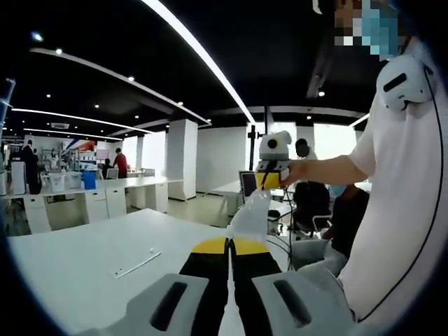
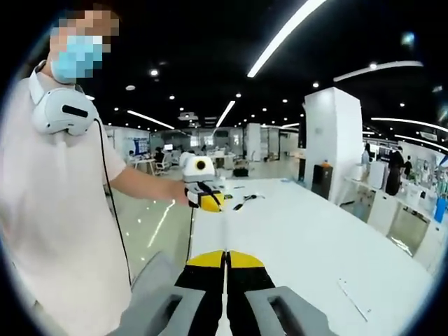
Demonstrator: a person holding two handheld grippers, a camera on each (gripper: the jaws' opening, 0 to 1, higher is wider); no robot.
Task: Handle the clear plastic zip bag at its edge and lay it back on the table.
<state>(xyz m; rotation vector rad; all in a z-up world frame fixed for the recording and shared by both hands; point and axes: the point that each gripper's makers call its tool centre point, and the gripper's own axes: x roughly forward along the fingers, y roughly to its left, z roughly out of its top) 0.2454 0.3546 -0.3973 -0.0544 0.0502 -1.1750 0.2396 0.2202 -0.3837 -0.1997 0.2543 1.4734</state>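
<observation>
The clear plastic zip bag (image 1: 252,212) hangs stretched in the air between both grippers, above the white table (image 1: 77,259). In the left gripper view my left gripper (image 1: 229,246) is shut on the bag's near edge. Beyond it, the right gripper (image 1: 270,183) pinches the far edge, held in a person's hand. In the right gripper view my right gripper (image 2: 225,259) is shut, and the bag (image 2: 219,228) shows only as a thin edge-on sheet. That sheet runs to the left gripper (image 2: 208,201) over the table's edge (image 2: 203,238).
The person (image 1: 399,210) in a white shirt stands close beside the table. A thin white strip (image 1: 138,264) lies on the tabletop (image 2: 315,245), and small dark items (image 2: 243,203) lie farther along. Desks, pillars and other people are in the background.
</observation>
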